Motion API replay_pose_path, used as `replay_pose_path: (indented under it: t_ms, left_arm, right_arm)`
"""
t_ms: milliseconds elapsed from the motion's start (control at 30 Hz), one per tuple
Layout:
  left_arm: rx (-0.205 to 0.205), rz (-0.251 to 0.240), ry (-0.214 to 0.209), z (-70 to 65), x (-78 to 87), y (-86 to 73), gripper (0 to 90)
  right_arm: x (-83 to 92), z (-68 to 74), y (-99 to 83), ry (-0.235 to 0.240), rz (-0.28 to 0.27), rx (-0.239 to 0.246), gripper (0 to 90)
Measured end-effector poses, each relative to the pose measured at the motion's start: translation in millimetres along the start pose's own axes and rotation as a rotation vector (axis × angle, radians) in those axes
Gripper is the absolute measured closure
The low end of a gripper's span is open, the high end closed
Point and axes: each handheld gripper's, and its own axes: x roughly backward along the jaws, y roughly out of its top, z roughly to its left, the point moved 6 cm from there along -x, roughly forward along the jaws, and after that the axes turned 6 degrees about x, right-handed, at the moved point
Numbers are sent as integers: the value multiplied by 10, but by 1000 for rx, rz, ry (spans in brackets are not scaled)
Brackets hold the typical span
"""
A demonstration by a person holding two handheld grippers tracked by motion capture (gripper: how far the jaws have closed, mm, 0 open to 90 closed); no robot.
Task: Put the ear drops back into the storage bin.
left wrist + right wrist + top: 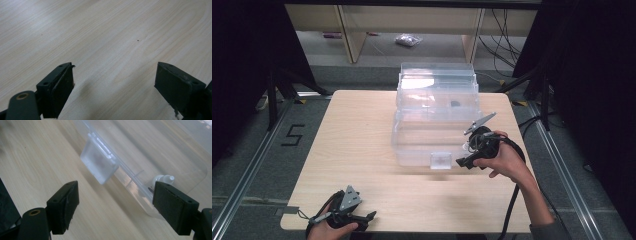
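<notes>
Right gripper (469, 161), jaws wide, near the box (435, 120) latch (99, 164); best squared on it before closing; left gripper (364, 220) wide, empty.

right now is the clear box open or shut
Open: the clear box's lid stands raised behind it, and its front latch hangs free.
</notes>
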Motion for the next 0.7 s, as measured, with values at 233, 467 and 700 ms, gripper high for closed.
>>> replay_pose_path:
  t_ms: [233,467,700]
  left_arm:
    - [0,-1,1,1,1,1,149]
    - [-5,2,8,11,4,1,149]
    - [1,-1,2,2,0,0,150]
  right_arm:
    - [13,80,-61,7,-3,-6,209]
    - [-18,135,-134,3,-37,15,203]
    - [-33,217,-248,14,-68,27,204]
